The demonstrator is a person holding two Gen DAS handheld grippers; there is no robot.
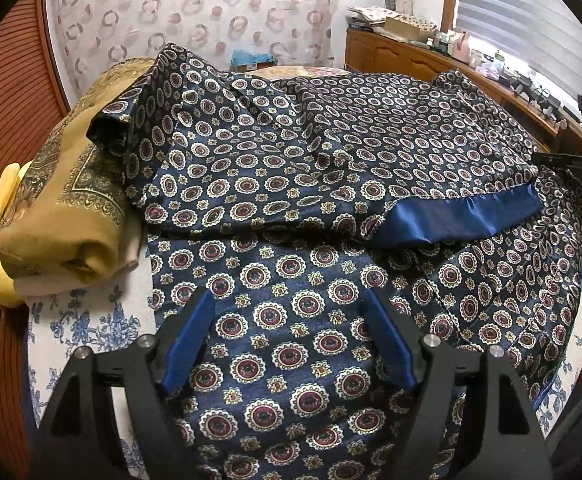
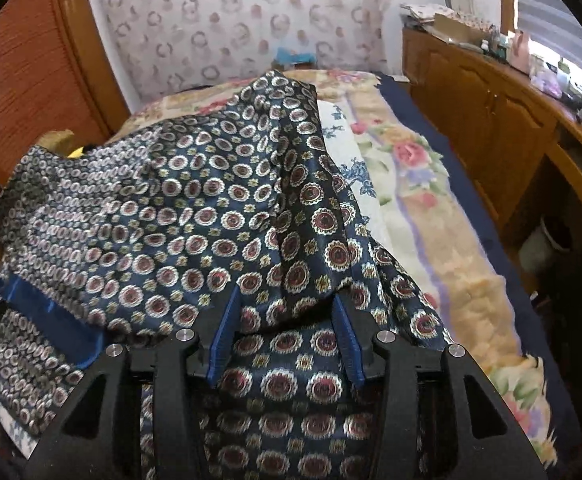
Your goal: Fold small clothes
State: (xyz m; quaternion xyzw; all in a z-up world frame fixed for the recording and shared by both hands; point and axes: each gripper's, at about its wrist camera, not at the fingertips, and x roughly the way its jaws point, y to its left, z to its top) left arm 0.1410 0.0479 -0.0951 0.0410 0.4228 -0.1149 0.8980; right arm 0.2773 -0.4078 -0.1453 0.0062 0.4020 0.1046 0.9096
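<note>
A navy satin garment with red and white medallions [image 1: 311, 168] lies spread on the bed, partly folded over itself, with a plain blue hem [image 1: 459, 216] turned up at the right. My left gripper [image 1: 291, 300] hovers open just above its near part, blue pads [image 1: 189, 340] wide apart. In the right wrist view the same garment [image 2: 195, 216] is bunched into a raised fold. My right gripper [image 2: 287, 300] is open, its fingers on either side of a hanging fold of the cloth. The fingertips are partly hidden under the fabric.
A stack of folded tan and cream clothes [image 1: 63, 208] sits at the left on the blue-flowered sheet [image 1: 83, 320]. A floral blanket [image 2: 431, 208] covers the bed's right side. A wooden cabinet [image 2: 491, 120] with clutter on top runs along the right wall.
</note>
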